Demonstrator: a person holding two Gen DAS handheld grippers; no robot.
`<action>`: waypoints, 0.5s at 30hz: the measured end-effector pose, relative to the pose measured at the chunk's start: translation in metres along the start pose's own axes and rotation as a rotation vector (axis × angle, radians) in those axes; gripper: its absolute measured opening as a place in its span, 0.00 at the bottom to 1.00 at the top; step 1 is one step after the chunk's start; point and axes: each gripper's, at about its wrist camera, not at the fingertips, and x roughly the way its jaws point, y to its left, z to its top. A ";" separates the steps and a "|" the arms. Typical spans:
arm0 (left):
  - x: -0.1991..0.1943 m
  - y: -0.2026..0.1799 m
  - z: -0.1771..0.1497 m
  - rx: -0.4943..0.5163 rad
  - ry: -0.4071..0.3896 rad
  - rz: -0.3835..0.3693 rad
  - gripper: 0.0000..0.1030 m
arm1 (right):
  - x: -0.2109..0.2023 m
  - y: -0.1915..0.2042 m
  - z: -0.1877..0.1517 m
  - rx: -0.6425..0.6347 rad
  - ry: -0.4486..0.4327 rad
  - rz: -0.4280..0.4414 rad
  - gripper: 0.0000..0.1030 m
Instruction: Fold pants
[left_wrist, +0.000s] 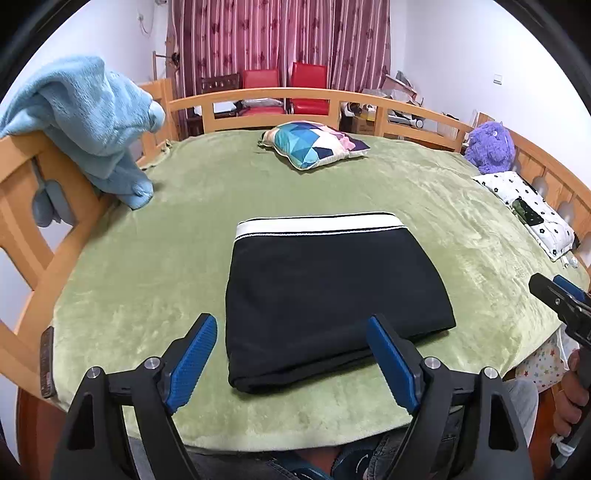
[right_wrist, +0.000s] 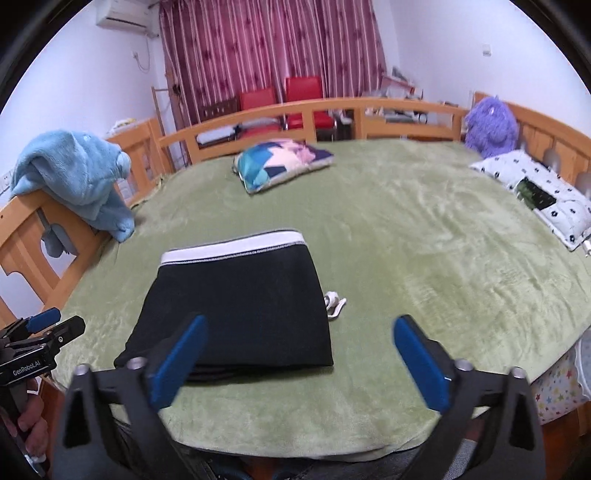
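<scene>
Left wrist view: the green blanket (left_wrist: 147, 288) spreads beyond both tongs. The folded black pants (left_wrist: 332, 295) lie flat on it, ahead of the left gripper (left_wrist: 291, 354), whose jaws gape empty above the near fold. The right gripper (right_wrist: 299, 358), also wide open and empty, has the pants ahead to its left.

White walls (left_wrist: 461, 55), maroon striped flowered curtains (left_wrist: 277, 33), two red chairs (left_wrist: 308, 86), light wooden bed rail (left_wrist: 258, 96), white wall air conditioner (right_wrist: 123, 13)
</scene>
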 end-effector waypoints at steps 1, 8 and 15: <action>-0.003 -0.003 -0.001 0.001 -0.003 0.002 0.84 | -0.005 0.001 -0.002 -0.006 -0.003 0.001 0.99; -0.024 -0.013 -0.010 -0.004 -0.007 -0.001 0.85 | -0.025 -0.001 -0.009 0.000 -0.007 -0.019 0.99; -0.038 -0.020 -0.013 0.001 -0.024 0.004 0.85 | -0.035 -0.005 -0.014 0.008 -0.007 -0.034 0.99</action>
